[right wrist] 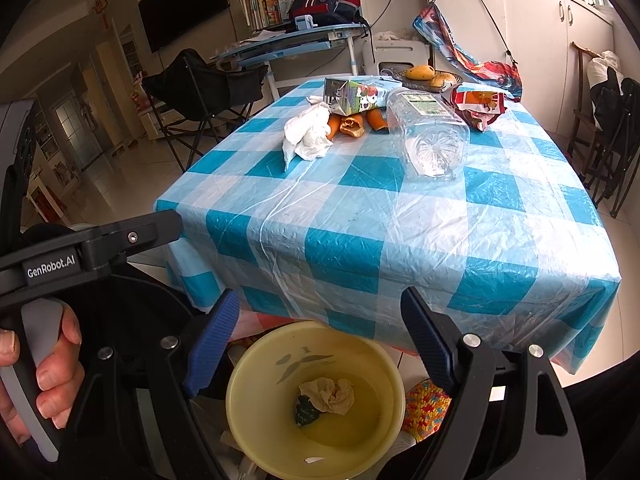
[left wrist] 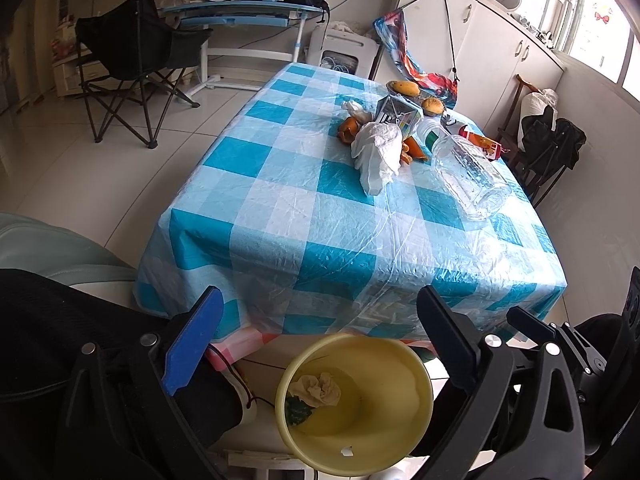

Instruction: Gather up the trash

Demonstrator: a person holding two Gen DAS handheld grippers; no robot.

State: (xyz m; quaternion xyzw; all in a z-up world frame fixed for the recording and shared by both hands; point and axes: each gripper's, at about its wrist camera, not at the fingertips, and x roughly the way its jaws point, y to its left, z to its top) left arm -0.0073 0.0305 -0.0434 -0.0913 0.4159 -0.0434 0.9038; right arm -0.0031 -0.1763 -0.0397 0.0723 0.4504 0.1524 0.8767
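Directly below both grippers: yellow bin on floor, crumpled paper already inside. Left gripper and right gripper gaping, empty (handy for drops). Remaining trash at twelve o'clock on table.

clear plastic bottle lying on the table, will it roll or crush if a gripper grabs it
The clear plastic bottle lies on its side, so a nudge would probably roll it. It looks empty and thin-walled, so likely light and apt to dent. Its smooth wall may slip.
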